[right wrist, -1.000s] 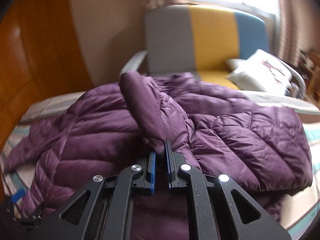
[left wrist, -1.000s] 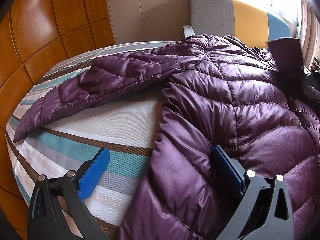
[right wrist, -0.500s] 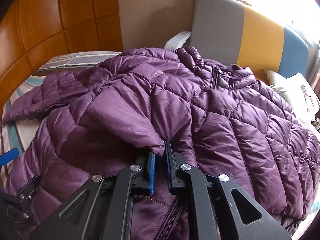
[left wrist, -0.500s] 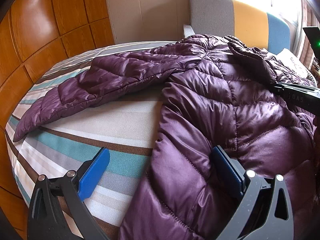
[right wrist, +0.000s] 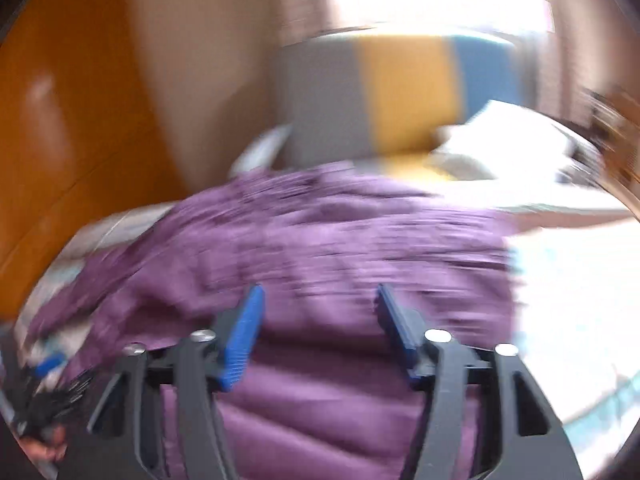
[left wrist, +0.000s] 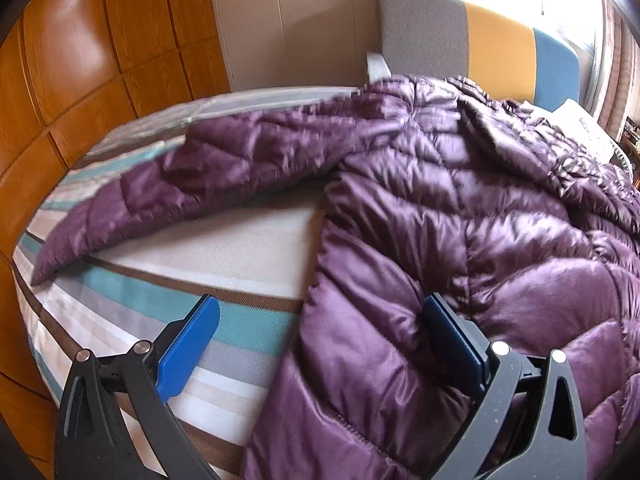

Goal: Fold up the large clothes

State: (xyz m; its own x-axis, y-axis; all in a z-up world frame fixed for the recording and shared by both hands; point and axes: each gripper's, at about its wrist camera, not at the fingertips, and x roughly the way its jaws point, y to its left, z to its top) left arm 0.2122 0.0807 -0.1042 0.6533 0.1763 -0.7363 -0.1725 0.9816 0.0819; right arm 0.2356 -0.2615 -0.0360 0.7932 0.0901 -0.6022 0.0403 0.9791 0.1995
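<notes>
Striped bed (left wrist: 168, 292) — both tongs (left wrist: 320, 336) (right wrist: 318, 328) spread over purple jacket (left wrist: 460, 240).

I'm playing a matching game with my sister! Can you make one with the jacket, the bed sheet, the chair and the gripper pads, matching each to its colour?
Things:
1. jacket
2. bed sheet
3. chair
4. left gripper pads

Colours:
A. blue
B. grey, yellow and blue blocks
C. purple
D. teal, brown and white stripes

Pairs: 1-C, 2-D, 3-B, 4-A

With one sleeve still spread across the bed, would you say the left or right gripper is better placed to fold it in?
Probably left: its open gripper is nearer the outstretched sleeve. The right gripper hangs open over the jacket's body.
</notes>
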